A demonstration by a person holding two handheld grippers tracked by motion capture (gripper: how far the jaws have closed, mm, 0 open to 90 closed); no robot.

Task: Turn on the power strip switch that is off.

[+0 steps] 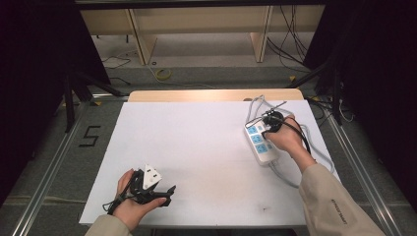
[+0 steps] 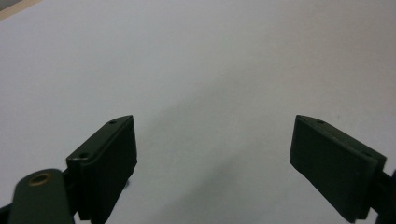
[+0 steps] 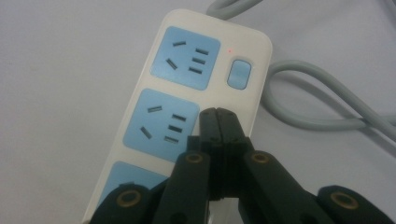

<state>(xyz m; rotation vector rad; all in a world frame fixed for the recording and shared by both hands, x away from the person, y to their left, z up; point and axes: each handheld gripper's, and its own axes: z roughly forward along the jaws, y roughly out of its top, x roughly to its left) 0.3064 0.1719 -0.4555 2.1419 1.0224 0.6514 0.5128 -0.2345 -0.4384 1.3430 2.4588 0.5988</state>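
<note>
A white power strip (image 1: pixel 259 142) with blue sockets lies at the right of the white table (image 1: pixel 196 147). My right gripper (image 1: pixel 269 129) is held over its far half, pointing down. In the right gripper view the gripper (image 3: pixel 218 112) is shut, with nothing between the jaws. Its tips sit at the right edge of the middle socket (image 3: pixel 163 123), just below the blue switch (image 3: pixel 239 73) on the strip (image 3: pixel 261 46); I cannot tell whether they touch it. A red light (image 3: pixel 229 50) glows beside the switch. My left gripper (image 1: pixel 168 195) rests near the front left, open (image 2: pixel 212 123) over bare table.
The strip's grey cable (image 1: pixel 256 102) loops toward the back right edge and shows beside the strip (image 3: pixel 322 116). Beyond the table lie a wooden strip (image 1: pixel 211 94), floor cables (image 1: pixel 290 44) and a tape mark (image 1: pixel 90 135) at the left.
</note>
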